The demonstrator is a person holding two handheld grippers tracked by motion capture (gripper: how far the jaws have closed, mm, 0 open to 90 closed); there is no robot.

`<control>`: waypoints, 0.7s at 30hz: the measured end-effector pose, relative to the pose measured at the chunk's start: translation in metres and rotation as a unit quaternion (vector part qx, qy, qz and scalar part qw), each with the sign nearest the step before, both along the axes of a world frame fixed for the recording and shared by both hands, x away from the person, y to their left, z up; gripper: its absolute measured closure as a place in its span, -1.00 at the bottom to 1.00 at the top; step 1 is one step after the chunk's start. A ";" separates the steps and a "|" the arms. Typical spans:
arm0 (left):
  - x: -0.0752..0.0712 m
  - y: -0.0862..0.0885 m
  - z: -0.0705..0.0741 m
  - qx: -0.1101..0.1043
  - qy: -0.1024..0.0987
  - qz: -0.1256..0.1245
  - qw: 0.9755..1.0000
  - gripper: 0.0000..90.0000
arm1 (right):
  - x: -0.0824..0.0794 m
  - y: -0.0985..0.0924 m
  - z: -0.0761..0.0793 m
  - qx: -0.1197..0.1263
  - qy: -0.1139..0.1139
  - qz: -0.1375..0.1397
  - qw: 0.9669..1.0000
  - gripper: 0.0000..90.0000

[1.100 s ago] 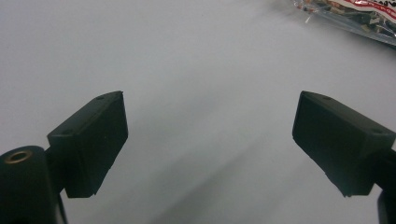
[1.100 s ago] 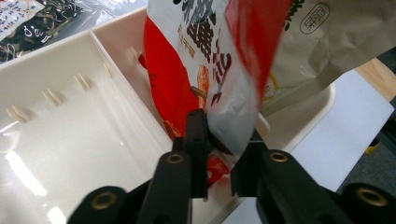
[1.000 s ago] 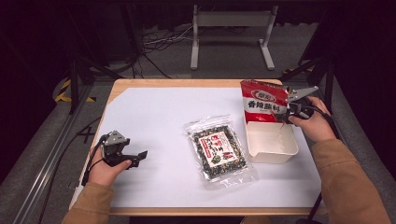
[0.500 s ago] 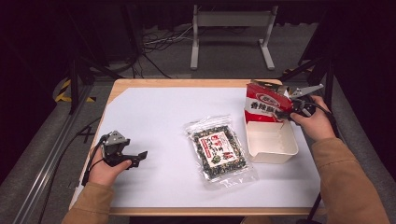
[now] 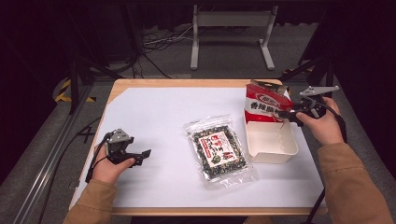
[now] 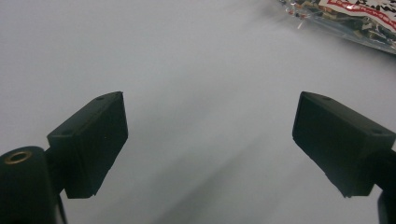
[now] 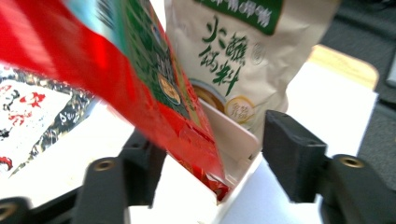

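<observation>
- Red snack pouch [image 5: 267, 103] standing near upright in far end of white plastic bin [image 5: 272, 141], at 2 o'clock on table [image 5: 154, 112]; top edge leaning slightly toward table centre.
- Right gripper [image 5: 290, 114] at pouch's 3 o'clock edge, just beside it; jaws just been opening, now spread, pads not pressing on pouch.
- In right gripper view: red pouch [image 7: 135, 79] slanting down between the jaws, lower corner dropping inside bin wall [image 7: 233, 154]; beige back panel with green print visible behind it; whether that is the same pouch or a second one, cannot tell.
- Left jaw there partly hidden behind red film; right jaw clear of pouch, outside bin wall.
- Clear seaweed packet [image 5: 219, 150] lying flat at table centre, 9 o'clock of bin, just beside it, not touching; well apart from right gripper.
- Left gripper [image 5: 140, 155] resting low at 8 o'clock of table, well apart from pouch and bin; jaws wide apart, nothing between them.
- In left gripper view: bare white table surface [image 6: 196, 116] between the jaws, corner of seaweed packet [image 6: 355, 18] at 1 o'clock.
</observation>
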State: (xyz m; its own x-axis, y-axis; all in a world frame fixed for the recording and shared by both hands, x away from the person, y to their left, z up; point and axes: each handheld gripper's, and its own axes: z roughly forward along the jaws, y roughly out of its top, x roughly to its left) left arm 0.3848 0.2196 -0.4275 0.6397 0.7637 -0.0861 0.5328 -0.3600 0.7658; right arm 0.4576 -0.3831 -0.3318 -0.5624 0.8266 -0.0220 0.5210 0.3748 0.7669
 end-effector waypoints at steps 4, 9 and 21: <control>0.003 -0.006 0.002 -0.001 -0.002 -0.010 1.000 -0.75 | -0.014 -0.003 0.006 0.007 -0.015 -0.010 1.000 -0.18; 0.007 -0.015 0.005 -0.003 -0.004 -0.020 1.000 -0.75 | -0.034 -0.002 0.015 0.017 -0.031 -0.012 0.999 -0.22; 0.006 -0.030 0.011 -0.019 -0.002 -0.029 0.999 -0.75 | -0.088 0.023 0.033 0.036 -0.067 0.018 0.997 -0.29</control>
State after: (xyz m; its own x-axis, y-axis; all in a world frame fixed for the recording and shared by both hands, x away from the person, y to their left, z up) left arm 0.3911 0.1897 -0.4170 0.6836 0.7214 -0.1110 0.5083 -0.3615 0.7816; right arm 0.3697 -0.3603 -0.2987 -0.5874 0.8082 -0.0410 0.3988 0.3331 0.8544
